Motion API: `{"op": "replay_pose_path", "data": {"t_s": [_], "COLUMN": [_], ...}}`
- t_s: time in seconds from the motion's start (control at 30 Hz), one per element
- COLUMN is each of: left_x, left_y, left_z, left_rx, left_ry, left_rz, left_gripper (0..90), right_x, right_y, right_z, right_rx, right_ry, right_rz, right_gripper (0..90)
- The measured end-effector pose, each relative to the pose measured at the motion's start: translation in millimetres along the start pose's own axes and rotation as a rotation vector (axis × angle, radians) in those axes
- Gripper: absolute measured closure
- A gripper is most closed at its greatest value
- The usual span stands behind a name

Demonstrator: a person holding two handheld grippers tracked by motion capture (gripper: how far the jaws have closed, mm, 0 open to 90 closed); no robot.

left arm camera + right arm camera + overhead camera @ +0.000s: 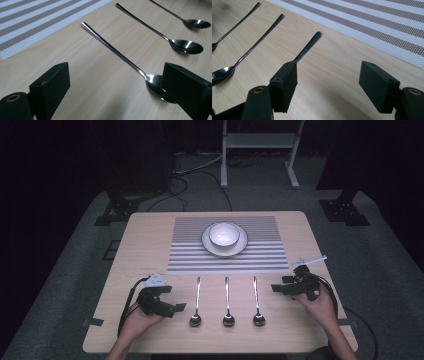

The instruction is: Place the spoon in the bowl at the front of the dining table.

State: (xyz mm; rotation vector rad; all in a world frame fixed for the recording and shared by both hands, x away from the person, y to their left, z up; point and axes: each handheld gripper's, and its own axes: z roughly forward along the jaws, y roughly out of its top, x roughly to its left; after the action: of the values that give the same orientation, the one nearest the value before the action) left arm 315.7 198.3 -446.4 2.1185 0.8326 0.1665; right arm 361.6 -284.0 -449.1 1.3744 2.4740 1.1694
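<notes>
Fingers of both grippers are held spread, with nothing pinched between them. Left gripper [172, 306] is held low at the near left of the table [145, 240], aimed rightward at the left spoon [196, 301]; in the left gripper view, that spoon's bowl [156, 86] is partly covered by the right-hand jaw, and whether it is touched cannot be told. Right gripper [280, 287] is held near the right spoon [257, 300], pointing leftward; in the right gripper view, that spoon's handle [308, 47] is seen running out from behind the left-hand jaw.

Three spoons are laid side by side at the near edge, bowls toward the person, handles toward the mat; the middle spoon [228, 301] is untouched. No spoon is lifted yet. Work is judged to be at its start: nothing is grasped, nothing is placed, and every spoon is left to be picked up and moved, likely toward the dish.

Farther out, a striped mat [227, 255] is spread at the table's middle, with a plate [209, 245] on it and a white bowl [224, 234] set on the plate; the bowl looks empty.

Table is of pale wood. Grey carpet [380, 270] is seen around it, with cables and a white frame [260, 150] beyond. Room is dark.
</notes>
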Motion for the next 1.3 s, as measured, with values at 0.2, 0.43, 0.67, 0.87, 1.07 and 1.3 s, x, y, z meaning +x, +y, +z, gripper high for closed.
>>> {"op": "replay_pose_path", "data": {"t_s": [0.2,0.43,0.67,0.87,1.07,1.3], "left_x": [-7.1,-16.7,-28.8,-34.3,-37.9,-44.0], "left_y": [3.6,5.1,6.0,4.8,3.1,-1.4], "left_z": [4.0,8.9,15.7,17.3,20.9,31.5], "left_rx": [0.005,0.03,0.076,0.108,0.148,0.212], "left_ry": [-0.029,-0.071,-0.146,-0.221,-0.256,-0.242], "left_rz": [0.027,0.068,0.136,0.168,0.193,0.22], "left_gripper": [12.5,24.5,46.1,65.6,71.4,72.4], "right_x": [1.7,3.8,5.2,6.0,7.7,16.1], "right_y": [0.5,1.3,2.2,2.6,4.1,11.0], "right_z": [-1.2,-0.6,-1.0,-0.9,-0.8,1.5], "right_rx": [-0.009,-0.007,-0.005,-0.004,-0.006,-0.003], "right_ry": [0.0,0.0,-0.002,0.002,0.004,0.016], "right_rz": [-0.006,-0.01,-0.018,-0.018,-0.023,-0.052], "right_gripper": [29.5,29.5,29.7,30.1,30.4,30.4]}}
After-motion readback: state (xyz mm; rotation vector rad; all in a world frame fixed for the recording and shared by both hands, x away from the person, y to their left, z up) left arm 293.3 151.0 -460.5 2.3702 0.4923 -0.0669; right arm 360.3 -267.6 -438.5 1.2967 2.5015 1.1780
